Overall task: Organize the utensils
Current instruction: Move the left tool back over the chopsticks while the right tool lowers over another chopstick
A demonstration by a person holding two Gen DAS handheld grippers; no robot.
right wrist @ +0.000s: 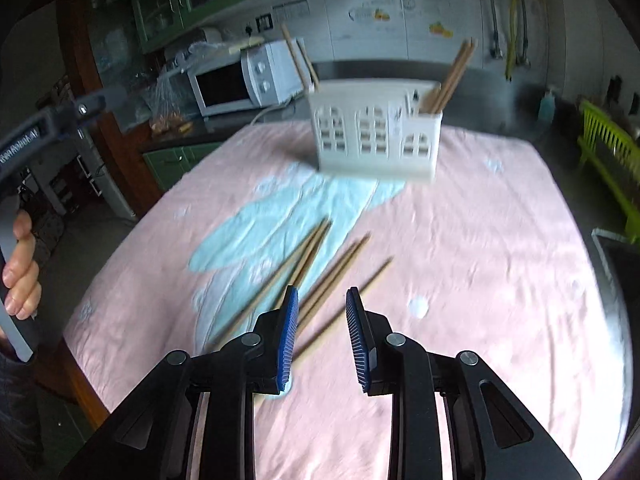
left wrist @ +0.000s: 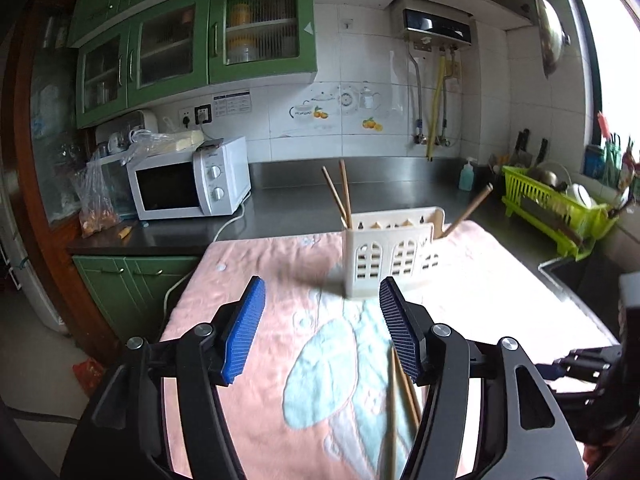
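Right gripper point(right wrist: 322, 334) hangs over the pink cloth point(right wrist: 480, 260) with its blue pads moderately apart, gripping nothing; loose chopsticks point(right wrist: 320, 264) lie on the cloth beneath and beyond them, fanning toward 1 o'clock. At 12 o'clock stands the white utensil holder point(right wrist: 376, 132), with chopsticks upright in its end compartments. Left gripper point(left wrist: 322, 328) is spread wide and empty, the holder point(left wrist: 384, 256) just beyond at 1 o'clock and two chopsticks point(left wrist: 400, 400) beside its right pad.
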